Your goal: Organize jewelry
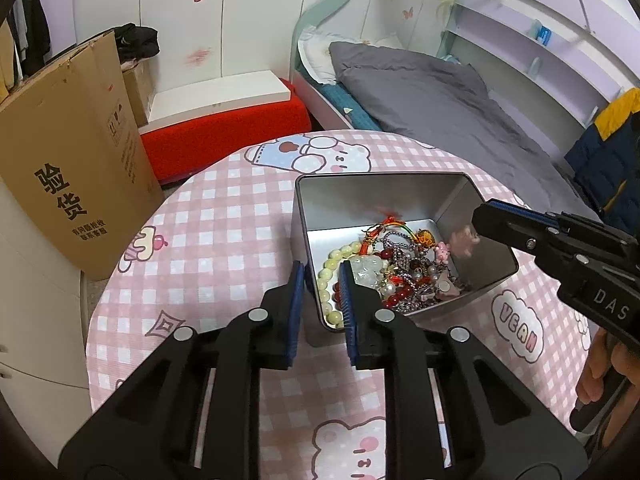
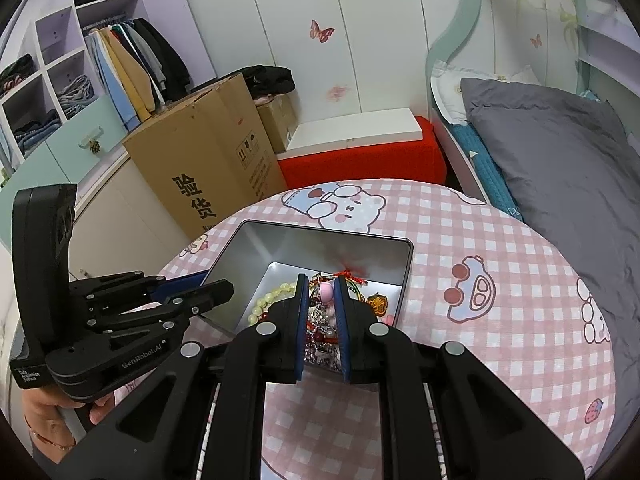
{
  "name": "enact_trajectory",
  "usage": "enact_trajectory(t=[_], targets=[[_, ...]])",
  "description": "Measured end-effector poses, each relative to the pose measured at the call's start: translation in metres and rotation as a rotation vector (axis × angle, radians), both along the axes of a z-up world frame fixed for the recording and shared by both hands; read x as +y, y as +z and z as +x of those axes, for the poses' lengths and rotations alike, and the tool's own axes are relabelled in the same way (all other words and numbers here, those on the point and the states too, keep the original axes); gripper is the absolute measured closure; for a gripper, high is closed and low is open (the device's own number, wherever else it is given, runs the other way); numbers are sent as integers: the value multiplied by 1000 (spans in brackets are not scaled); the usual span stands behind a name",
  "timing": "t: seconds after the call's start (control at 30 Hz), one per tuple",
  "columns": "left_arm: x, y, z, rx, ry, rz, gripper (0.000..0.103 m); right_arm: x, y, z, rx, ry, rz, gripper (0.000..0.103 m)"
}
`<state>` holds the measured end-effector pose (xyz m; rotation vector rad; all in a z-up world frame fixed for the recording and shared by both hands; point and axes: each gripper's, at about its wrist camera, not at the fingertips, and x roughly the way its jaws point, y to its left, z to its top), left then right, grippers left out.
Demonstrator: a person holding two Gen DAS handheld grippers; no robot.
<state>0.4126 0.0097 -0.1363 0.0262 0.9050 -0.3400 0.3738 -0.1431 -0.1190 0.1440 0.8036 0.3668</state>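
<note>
A silver metal tin stands on the round table and holds a tangled heap of jewelry: a pale green bead bracelet, red beads, chains and a pink charm. My left gripper straddles the tin's near left wall, one finger outside and one inside, with a gap between the pads. My right gripper hovers over the tin, jaws a little apart around a pink charm; whether it grips it is unclear. Each gripper shows in the other's view: the right, the left.
The table carries a pink checked cloth with cartoon prints. A tall cardboard box stands to the left, a red bench with a white board behind, and a bed with grey bedding to the right.
</note>
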Motion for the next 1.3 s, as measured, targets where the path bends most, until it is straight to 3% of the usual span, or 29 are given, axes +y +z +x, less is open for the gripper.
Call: enact_trajectory(t=[0.27,0.43,0.6,0.77,0.8,0.87,1.07,1.17,1.3], targets=[[-2,0,0,-5,2,16,86,-3,6,-4,-14,-1,13,91],[-3,1,-2,-6,8,27,86,-8,10,-10,-16,-9,23,85],[-2,6,-8,-3,22,15,86,-12,19,-23,-35,-22,19,73],[0,25,-35,-62,36,20,85,-15,35,-47,-99,-56,-6,58],[0,28,-41,-74,40,25,80,-16,40,-56,-120,-64,-10,57],[2,38,-57,-112,59,39,40,-17,48,-69,-149,-71,-21,48],[8,71,-121,-251,98,49,39,-15,65,-118,-244,-95,-73,38],[8,87,-152,-305,126,56,33,-15,68,-141,-282,-111,-92,29],[5,103,-195,-379,150,68,25,-13,72,-177,-325,-118,-94,27]])
